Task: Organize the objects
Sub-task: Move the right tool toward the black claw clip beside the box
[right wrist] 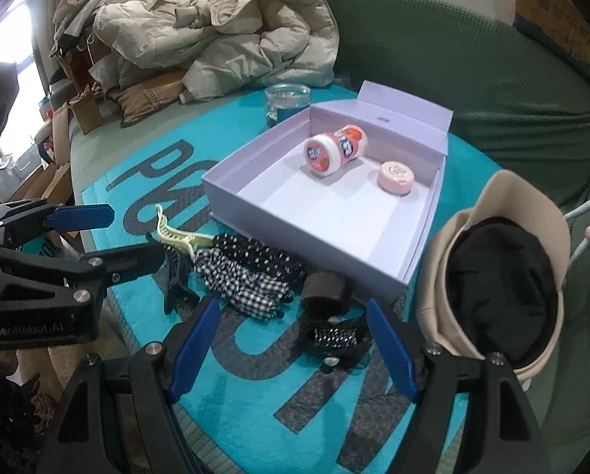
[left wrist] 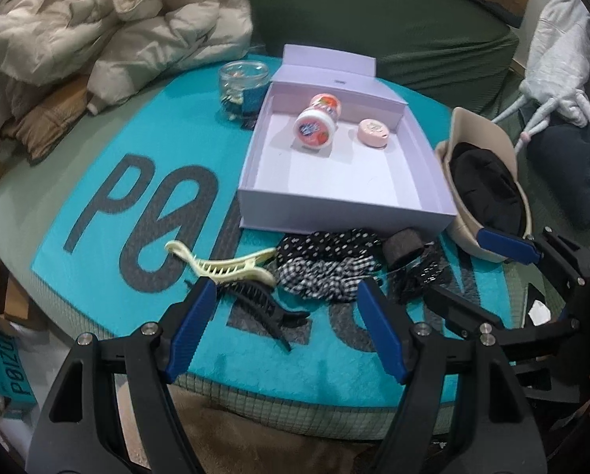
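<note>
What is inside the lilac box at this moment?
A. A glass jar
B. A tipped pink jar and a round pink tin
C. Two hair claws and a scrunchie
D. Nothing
B: the jar lies on its side beside the tin in the box; the hair items lie outside it.

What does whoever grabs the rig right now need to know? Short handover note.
Left tool: open, empty, over the black claw clip.
Right tool: open, empty, over the studded black clip.
Done: two jars and a pink tin lie in the lilac box.
Left, on the mat in front of the box: cream clip, black claw clip, dotted scrunchie, checked scrunchie, brown roll, studded clip. Glass jar behind the box, hat to its right.
</note>
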`<state>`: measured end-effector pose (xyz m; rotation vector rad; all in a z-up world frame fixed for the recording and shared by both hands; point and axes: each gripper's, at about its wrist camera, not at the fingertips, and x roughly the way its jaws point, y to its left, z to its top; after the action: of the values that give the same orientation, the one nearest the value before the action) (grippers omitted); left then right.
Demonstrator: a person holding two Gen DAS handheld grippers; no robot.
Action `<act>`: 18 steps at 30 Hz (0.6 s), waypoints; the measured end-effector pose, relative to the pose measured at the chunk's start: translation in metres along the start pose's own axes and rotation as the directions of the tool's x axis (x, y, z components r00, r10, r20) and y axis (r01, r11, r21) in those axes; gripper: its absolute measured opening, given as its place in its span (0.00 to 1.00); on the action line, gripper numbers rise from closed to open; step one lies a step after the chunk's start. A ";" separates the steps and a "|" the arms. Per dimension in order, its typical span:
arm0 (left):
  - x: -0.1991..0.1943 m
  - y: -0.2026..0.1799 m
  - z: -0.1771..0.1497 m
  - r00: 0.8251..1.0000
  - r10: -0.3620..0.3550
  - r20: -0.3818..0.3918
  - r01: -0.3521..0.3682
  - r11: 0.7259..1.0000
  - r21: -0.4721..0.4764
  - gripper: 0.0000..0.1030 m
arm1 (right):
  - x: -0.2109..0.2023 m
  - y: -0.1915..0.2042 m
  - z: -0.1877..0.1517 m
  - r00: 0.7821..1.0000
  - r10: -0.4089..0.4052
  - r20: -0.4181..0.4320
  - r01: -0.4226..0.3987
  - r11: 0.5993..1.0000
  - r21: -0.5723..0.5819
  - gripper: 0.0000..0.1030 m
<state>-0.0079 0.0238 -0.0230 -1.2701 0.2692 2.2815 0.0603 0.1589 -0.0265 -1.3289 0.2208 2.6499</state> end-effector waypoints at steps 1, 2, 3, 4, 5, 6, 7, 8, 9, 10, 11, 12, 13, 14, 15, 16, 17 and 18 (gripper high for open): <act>0.002 0.002 -0.003 1.000 0.008 -0.003 -0.008 1.000 -0.007 0.71 | 0.003 0.001 -0.002 1.000 -0.003 -0.005 0.003 1.000 -0.001 0.76; 0.003 0.003 -0.005 1.000 0.017 -0.006 -0.017 1.000 -0.014 0.71 | 0.004 0.002 -0.004 1.000 -0.004 -0.008 0.004 1.000 0.000 0.76; 0.006 0.004 -0.008 1.000 0.023 -0.011 -0.023 0.999 -0.022 0.71 | 0.007 0.002 -0.007 1.000 -0.006 -0.013 0.006 1.000 0.002 0.76; 0.008 0.006 -0.011 1.000 0.024 -0.018 -0.025 0.999 -0.033 0.71 | 0.009 0.003 -0.009 1.000 -0.006 -0.016 0.006 1.000 0.003 0.76; 0.011 0.008 -0.013 0.999 0.023 -0.025 -0.024 0.999 -0.045 0.71 | 0.011 0.002 -0.010 1.000 -0.005 -0.019 0.005 1.000 0.005 0.76; 0.014 0.011 -0.015 0.999 0.019 -0.033 -0.021 0.998 -0.060 0.71 | 0.013 0.002 -0.012 1.000 -0.004 -0.021 0.004 1.000 0.009 0.76; 0.017 0.014 -0.017 0.999 0.016 -0.040 -0.019 0.997 -0.076 0.71 | 0.014 0.001 -0.014 1.000 -0.003 -0.022 0.003 1.000 0.015 0.76; 0.019 0.016 -0.019 0.999 0.013 -0.047 -0.017 0.996 -0.091 0.71 | 0.016 0.000 -0.016 1.000 -0.003 -0.020 0.003 1.000 0.024 0.76; 0.022 0.018 -0.021 0.999 0.006 -0.053 -0.012 0.994 -0.106 0.71 | 0.018 -0.001 -0.018 1.000 0.003 -0.018 -0.002 0.999 0.035 0.76; 0.026 0.020 -0.023 0.998 -0.008 -0.059 0.001 0.993 -0.119 0.71 | 0.020 -0.003 -0.019 1.000 0.009 -0.019 -0.009 0.999 0.042 0.76; 0.028 0.021 -0.025 0.998 -0.018 -0.061 0.010 0.992 -0.127 0.71 | 0.022 -0.003 -0.021 1.000 0.013 -0.021 -0.012 0.999 0.047 0.76; 0.030 0.021 -0.026 0.998 -0.022 -0.063 0.013 0.991 -0.133 0.71 | 0.025 -0.004 -0.022 1.000 0.014 -0.023 -0.013 0.999 0.048 0.76; 0.033 0.020 -0.028 0.998 -0.019 -0.064 0.010 0.991 -0.136 0.71 | 0.026 -0.004 -0.023 1.000 0.013 -0.024 -0.012 0.999 0.050 0.76; 0.034 0.020 -0.029 0.998 -0.017 -0.066 0.007 0.990 -0.139 0.71 | 0.028 -0.006 -0.024 1.000 0.009 -0.024 -0.008 0.999 0.052 0.76; 0.036 0.020 -0.029 0.997 -0.016 -0.070 0.005 0.990 -0.143 0.71 | 0.029 -0.007 -0.024 1.000 0.007 -0.023 -0.006 0.999 0.054 0.76; 0.038 0.021 -0.030 0.997 -0.014 -0.072 0.003 0.989 -0.150 0.71 | 0.030 -0.008 -0.025 1.000 0.003 -0.019 -0.002 0.998 0.056 0.76; 0.040 0.021 -0.030 0.997 -0.013 -0.073 0.001 0.988 -0.155 0.71 | 0.031 -0.008 -0.025 1.000 0.001 -0.018 0.000 0.998 0.056 0.77; 0.041 0.022 -0.030 0.997 -0.011 -0.074 -0.001 0.987 -0.161 0.71 | 0.032 -0.009 -0.026 1.000 -0.003 -0.016 0.004 0.998 0.059 0.79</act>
<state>-0.0150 0.0071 -0.0752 -1.4366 0.1093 2.2928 0.0635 0.1650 -0.0677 -1.3310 0.2966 2.6099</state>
